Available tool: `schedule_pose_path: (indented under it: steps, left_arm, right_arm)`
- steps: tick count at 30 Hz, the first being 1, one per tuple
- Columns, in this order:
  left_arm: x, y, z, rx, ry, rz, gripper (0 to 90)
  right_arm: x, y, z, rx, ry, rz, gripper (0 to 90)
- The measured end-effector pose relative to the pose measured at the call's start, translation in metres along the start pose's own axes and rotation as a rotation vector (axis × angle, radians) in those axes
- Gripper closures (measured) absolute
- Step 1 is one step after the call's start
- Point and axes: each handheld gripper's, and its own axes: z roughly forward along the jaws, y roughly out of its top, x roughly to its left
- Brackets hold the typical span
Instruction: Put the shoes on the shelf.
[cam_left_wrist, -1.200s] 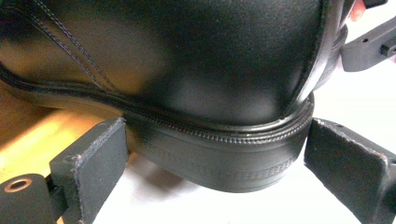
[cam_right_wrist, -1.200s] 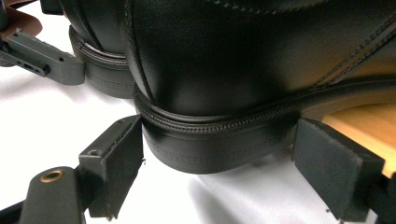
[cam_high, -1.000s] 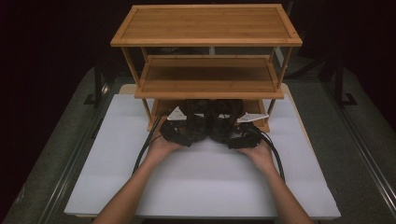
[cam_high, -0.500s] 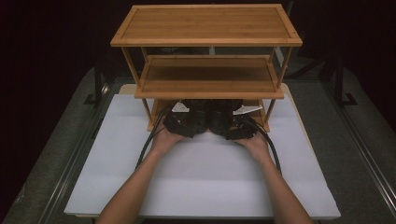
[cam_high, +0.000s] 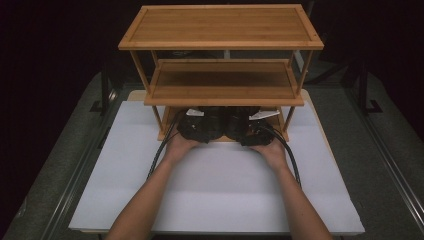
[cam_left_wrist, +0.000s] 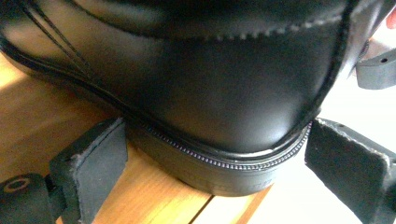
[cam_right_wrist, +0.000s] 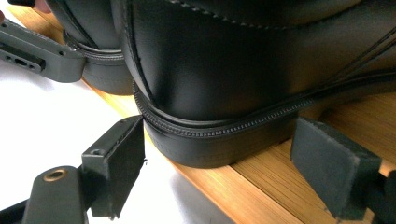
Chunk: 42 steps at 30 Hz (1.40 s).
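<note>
A wooden rack (cam_high: 220, 65) with three shelves stands at the far end of a white worktop (cam_high: 220, 200). Two black shoes sit side by side on the lowest shelf (cam_left_wrist: 28, 112), with their heels facing the person. From above, the left shoe (cam_high: 212, 117) and the right shoe (cam_high: 240, 119) are tucked under the middle shelf, so most of each shoe is hidden. The person's two arms come in from the bottom. The left tongs (cam_high: 196, 129) are at the heel of the left shoe, and the right tongs (cam_high: 252, 134) are at the heel of the right shoe. A black cable runs back from each pair of tongs along the worktop. In the left gripper view, the heel of the left shoe (cam_left_wrist: 201, 93) sits between the two black jaws. The jaws are apart. One jaw is very near the sole and the other is just beside it, and I cannot tell if either one touches. In the right gripper view, the heel of the right shoe (cam_right_wrist: 243, 79) is also between the jaws. These jaws are wide apart too and do not squeeze the shoe. The heel pokes out a little past the shelf's front edge, over the white worktop.
</note>
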Motion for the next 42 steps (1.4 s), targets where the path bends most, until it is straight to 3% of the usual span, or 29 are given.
schedule_pose_path:
  steps: [2, 4, 13, 15, 18, 21, 31, 33, 38, 39, 42]
  left_arm:
    - [-0.001, -0.001, -0.002, 0.006, 0.026, 0.013, 6.2]
    - [-0.002, 0.001, -0.003, 0.006, 0.015, 0.033, 6.7]
    - [-0.004, -0.002, -0.012, -0.003, 0.002, 0.022, 6.6]
    - [-0.004, -0.005, -0.016, -0.001, 0.000, 0.023, 6.6]
    - [-0.006, -0.008, -0.021, -0.010, 0.003, 0.010, 6.6]
    - [-0.009, -0.013, -0.038, -0.009, -0.009, 0.038, 6.5]
    - [-0.027, -0.038, -0.078, -0.044, -0.028, 0.060, 6.5]
    - [-0.032, -0.053, -0.096, -0.037, -0.017, 0.068, 6.5]
    - [-0.036, -0.070, -0.116, -0.018, 0.000, 0.077, 6.5]
    - [-0.037, -0.075, -0.122, -0.013, 0.008, 0.079, 6.5]
    - [-0.043, -0.094, -0.142, -0.017, 0.032, 0.068, 6.5]
  right_arm:
    - [0.000, 0.000, 0.000, -0.005, -0.005, -0.012, 17.7]
    - [0.001, 0.000, -0.002, -0.006, -0.007, -0.018, 17.6]
    - [-0.003, -0.006, -0.015, -0.018, -0.004, 0.023, 13.2]
    - [-0.002, -0.010, -0.019, -0.013, -0.030, 0.017, 13.0]
    - [-0.001, -0.013, -0.024, -0.010, -0.029, 0.013, 11.3]
    - [-0.001, -0.022, -0.037, -0.024, -0.026, 0.013, 9.0]
    - [0.002, -0.048, -0.073, -0.053, -0.056, 0.031, 7.9]
    - [0.003, -0.058, -0.086, -0.056, -0.064, 0.035, 2.4]
    - [0.005, -0.071, -0.105, -0.042, -0.083, 0.028, 2.3]
    - [0.006, -0.080, -0.116, -0.058, -0.093, 0.028, 2.3]
    - [0.009, -0.091, -0.128, -0.060, -0.104, 0.016, 2.3]
